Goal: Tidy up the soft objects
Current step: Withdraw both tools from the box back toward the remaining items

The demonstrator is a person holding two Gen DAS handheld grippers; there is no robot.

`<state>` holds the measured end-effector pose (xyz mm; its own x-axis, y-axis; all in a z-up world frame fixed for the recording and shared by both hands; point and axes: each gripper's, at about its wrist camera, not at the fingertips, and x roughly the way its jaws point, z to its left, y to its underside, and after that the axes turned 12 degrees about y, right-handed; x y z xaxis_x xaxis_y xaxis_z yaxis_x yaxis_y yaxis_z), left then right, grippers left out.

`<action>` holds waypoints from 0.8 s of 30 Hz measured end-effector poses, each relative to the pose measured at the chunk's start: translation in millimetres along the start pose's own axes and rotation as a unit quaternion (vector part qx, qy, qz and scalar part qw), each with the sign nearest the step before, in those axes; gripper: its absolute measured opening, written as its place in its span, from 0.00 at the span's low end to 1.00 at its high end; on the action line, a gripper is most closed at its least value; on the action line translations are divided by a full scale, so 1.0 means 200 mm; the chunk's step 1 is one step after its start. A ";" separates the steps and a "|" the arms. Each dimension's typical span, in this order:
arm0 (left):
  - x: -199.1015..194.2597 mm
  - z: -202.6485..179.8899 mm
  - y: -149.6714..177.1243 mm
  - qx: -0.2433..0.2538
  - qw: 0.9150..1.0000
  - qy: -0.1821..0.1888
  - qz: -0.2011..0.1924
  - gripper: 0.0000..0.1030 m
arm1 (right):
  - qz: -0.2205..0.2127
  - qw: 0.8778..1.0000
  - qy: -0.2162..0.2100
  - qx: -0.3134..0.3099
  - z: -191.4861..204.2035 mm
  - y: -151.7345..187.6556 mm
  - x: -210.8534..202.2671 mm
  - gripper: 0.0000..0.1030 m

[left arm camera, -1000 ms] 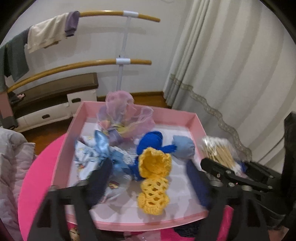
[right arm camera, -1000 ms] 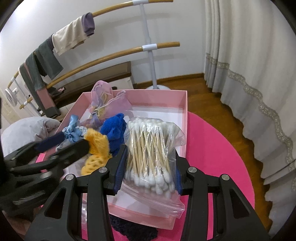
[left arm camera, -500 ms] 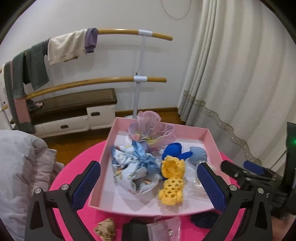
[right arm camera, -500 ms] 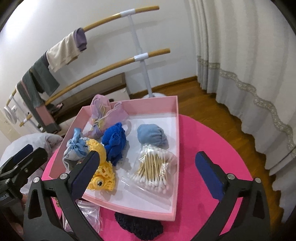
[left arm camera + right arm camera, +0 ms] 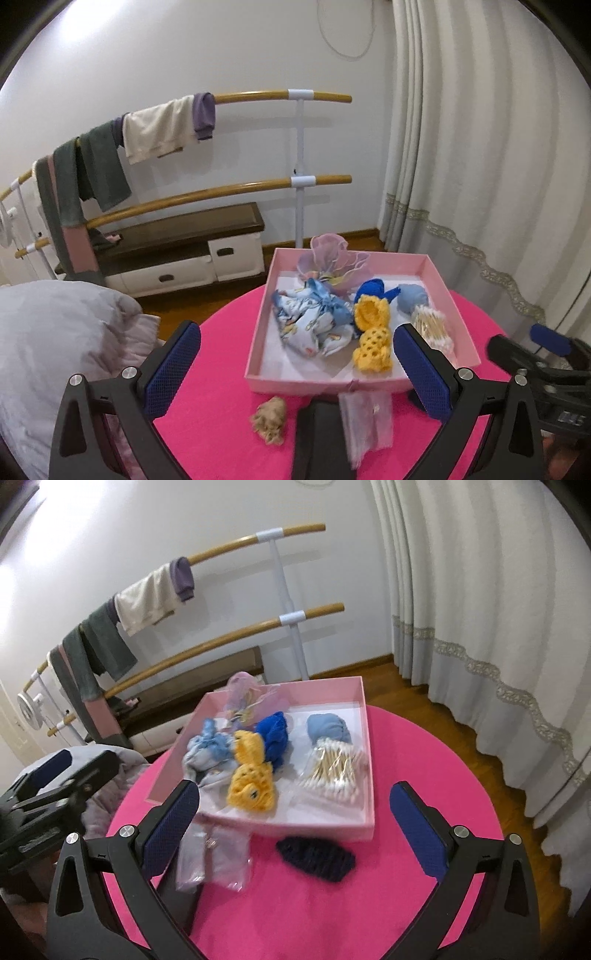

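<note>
A pink box (image 5: 258, 332) (image 5: 365, 738) on a round pink table (image 5: 221, 424) (image 5: 424, 775) holds a yellow crochet piece (image 5: 371, 332) (image 5: 251, 775), a blue crochet piece (image 5: 275, 734), a light blue cloth bundle (image 5: 310, 325) (image 5: 207, 749), a lilac pouch (image 5: 332, 258), a pale blue ball (image 5: 328, 729) and a bag of cotton swabs (image 5: 332, 771) (image 5: 432, 325). My left gripper (image 5: 295, 369) and right gripper (image 5: 295, 834) are both open and empty, held back above the table's near side. A dark navy knit piece (image 5: 316, 858), a clear plastic bag (image 5: 214, 860) (image 5: 365, 417) and a tan fuzzy item (image 5: 269, 417) lie on the table outside the box.
A grey padded jacket (image 5: 55, 350) lies left of the table. A wooden double rail (image 5: 258, 184) with draped towels and a low bench (image 5: 177, 236) stand by the wall. White curtains (image 5: 480, 166) hang at the right.
My right gripper opened and let go of the cotton swab bag, which now lies in the box. Both grippers pulled back and up away from the box.
</note>
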<state>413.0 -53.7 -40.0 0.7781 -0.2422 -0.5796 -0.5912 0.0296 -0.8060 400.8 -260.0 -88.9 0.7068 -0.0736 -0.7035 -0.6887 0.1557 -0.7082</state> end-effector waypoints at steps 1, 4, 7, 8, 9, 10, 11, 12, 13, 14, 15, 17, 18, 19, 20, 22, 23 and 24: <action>-0.03 0.00 0.02 0.000 1.000 0.000 -0.001 1.00 | -0.007 1.000 -0.001 0.001 0.00 0.01 -0.05 1.00; -0.14 -0.01 0.09 -0.003 1.000 0.003 -0.003 1.00 | -0.024 1.000 -0.002 0.002 0.01 0.05 -0.17 1.00; -0.24 -0.02 0.14 -0.005 1.000 0.004 -0.005 1.00 | -0.042 0.999 0.001 0.002 0.02 0.08 -0.30 1.00; -0.28 -0.03 0.16 -0.006 1.000 0.004 -0.005 1.00 | -0.046 0.999 0.000 0.003 0.02 0.09 -0.33 1.00; -0.32 -0.04 0.18 -0.005 1.000 0.006 -0.007 1.00 | -0.050 0.999 -0.003 0.005 0.02 0.10 -0.37 1.00; -0.36 -0.04 0.19 -0.004 1.000 0.006 -0.008 1.00 | -0.055 0.998 -0.005 0.008 0.02 0.13 -0.41 1.00; -0.39 -0.05 0.20 -0.004 1.000 0.005 -0.010 1.00 | -0.058 0.998 -0.006 0.008 0.03 0.14 -0.45 1.00; -0.42 -0.05 0.21 -0.004 1.000 0.005 -0.012 1.00 | -0.060 0.998 -0.007 0.008 0.02 0.16 -0.47 1.00; -0.46 -0.06 0.23 -0.004 1.000 0.006 -0.015 1.00 | -0.062 0.998 -0.008 0.008 0.02 0.18 -0.49 1.00; -0.50 -0.07 0.25 -0.005 1.000 0.008 -0.017 1.00 | -0.064 0.998 -0.008 0.009 0.02 0.19 -0.52 1.00; -0.54 -0.07 0.26 -0.005 1.000 0.010 -0.020 1.00 | -0.066 0.998 -0.008 0.009 0.02 0.21 -0.55 1.00; -0.60 -0.08 0.29 -0.003 1.000 0.009 -0.023 1.00 | -0.071 0.997 -0.006 0.011 0.02 0.24 -0.59 1.00; -0.64 -0.09 0.31 -0.001 1.000 0.007 -0.027 1.00 | -0.072 0.997 -0.007 0.012 0.02 0.26 -0.62 1.00; -0.67 -0.09 0.33 -0.001 1.000 0.006 -0.029 1.00 | -0.074 0.997 -0.006 0.013 0.02 0.27 -0.64 1.00; -0.69 -0.10 0.34 -0.001 1.000 0.005 -0.030 1.00 | -0.077 0.997 -0.004 0.014 0.02 0.29 -0.66 1.00; -0.75 -0.10 0.38 -0.002 0.999 0.003 -0.032 1.00 | -0.082 0.996 0.001 0.015 0.01 0.31 -0.70 1.00; -0.78 -0.10 0.40 -0.004 0.999 0.003 -0.034 1.00 | -0.085 0.996 0.003 0.015 0.01 0.32 -0.71 1.00; -0.81 -0.09 0.42 -0.005 0.999 0.003 -0.036 1.00 | -0.088 0.996 0.005 0.014 0.02 0.34 -0.73 1.00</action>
<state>232.9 -30.3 -12.3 0.8171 -0.2501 -0.5195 -0.5359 0.0029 -0.8443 252.1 -235.7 -33.8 0.8148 -0.1123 -0.5688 -0.5487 0.1675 -0.8191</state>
